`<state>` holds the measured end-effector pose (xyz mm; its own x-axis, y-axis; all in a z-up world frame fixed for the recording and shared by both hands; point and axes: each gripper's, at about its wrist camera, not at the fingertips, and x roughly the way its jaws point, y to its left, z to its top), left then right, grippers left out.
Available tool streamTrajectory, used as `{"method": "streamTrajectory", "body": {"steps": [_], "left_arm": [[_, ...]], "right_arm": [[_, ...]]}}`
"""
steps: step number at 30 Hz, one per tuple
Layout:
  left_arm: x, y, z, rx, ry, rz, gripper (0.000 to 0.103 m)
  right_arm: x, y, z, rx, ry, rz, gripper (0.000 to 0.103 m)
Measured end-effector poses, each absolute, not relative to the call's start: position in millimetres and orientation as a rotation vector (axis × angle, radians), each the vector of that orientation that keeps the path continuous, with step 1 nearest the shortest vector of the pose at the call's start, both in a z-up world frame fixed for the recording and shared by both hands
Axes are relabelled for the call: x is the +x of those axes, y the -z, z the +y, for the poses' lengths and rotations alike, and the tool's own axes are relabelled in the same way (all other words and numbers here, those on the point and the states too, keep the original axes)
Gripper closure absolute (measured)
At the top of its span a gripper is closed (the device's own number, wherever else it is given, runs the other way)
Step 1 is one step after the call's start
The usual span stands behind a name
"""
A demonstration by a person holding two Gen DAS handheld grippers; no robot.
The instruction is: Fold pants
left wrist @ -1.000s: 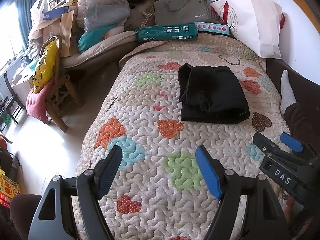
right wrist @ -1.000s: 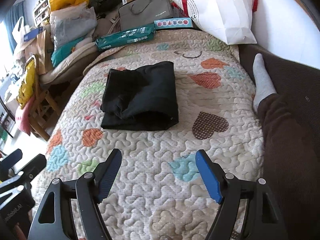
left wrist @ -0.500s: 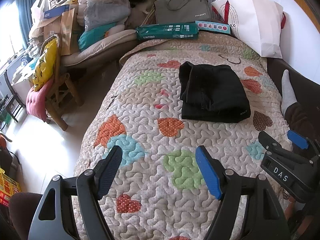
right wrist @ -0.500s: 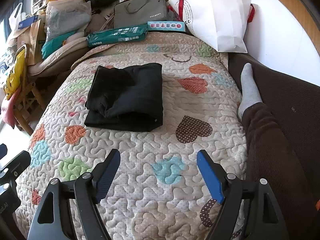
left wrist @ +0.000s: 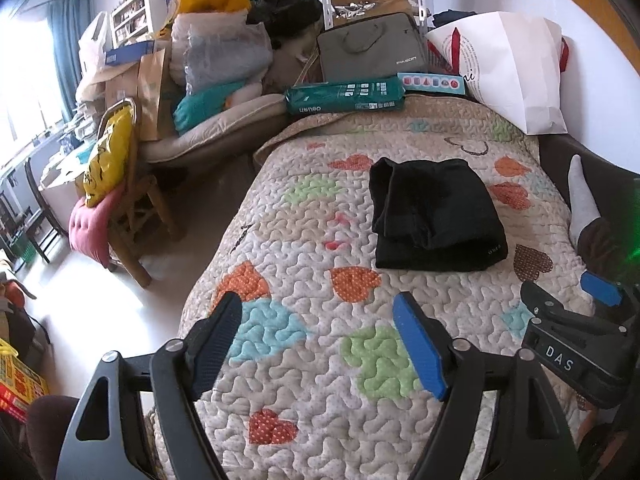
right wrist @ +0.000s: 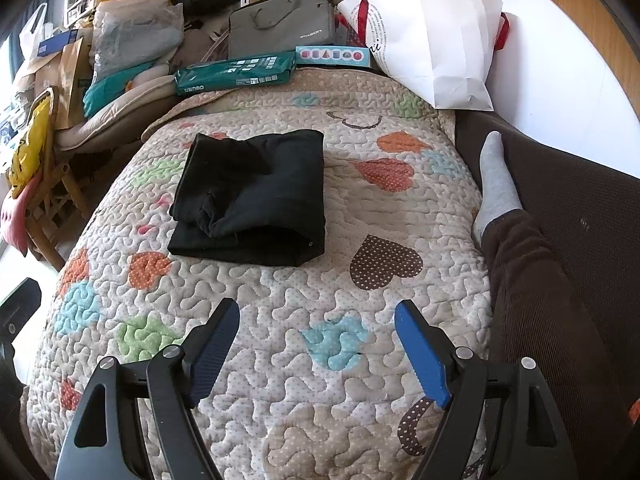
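Note:
The black pants (left wrist: 434,218) lie folded into a compact rectangle on the heart-patterned quilt (left wrist: 320,320); they also show in the right wrist view (right wrist: 256,198). My left gripper (left wrist: 320,344) is open and empty, held above the quilt well short of the pants. My right gripper (right wrist: 316,350) is open and empty too, above the near part of the quilt. The right gripper also shows at the right edge of the left wrist view (left wrist: 576,320).
A person's leg in brown trousers with a grey sock (right wrist: 494,176) lies along the bed's right side. A white paper bag (right wrist: 432,36), a green package (right wrist: 236,72) and a grey laptop bag (right wrist: 280,28) sit at the bed's head. A wooden chair (left wrist: 128,196) stands left.
Both grippers have drawn back a little and tilted; the pants lie as before, untouched. Both stay open.

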<state>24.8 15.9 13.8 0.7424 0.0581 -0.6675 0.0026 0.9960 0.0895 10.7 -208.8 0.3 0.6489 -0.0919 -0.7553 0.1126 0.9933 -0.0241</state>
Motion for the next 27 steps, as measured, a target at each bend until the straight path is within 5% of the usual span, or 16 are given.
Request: {"method": "streamTrajectory", "body": {"steps": [27], "left_arm": [[26.2, -11.6, 17.6, 0.072, -0.037, 0.765, 0.023]], "right_arm": [[11.3, -0.5, -206.9, 0.020, 0.110, 0.855, 0.018]]}}
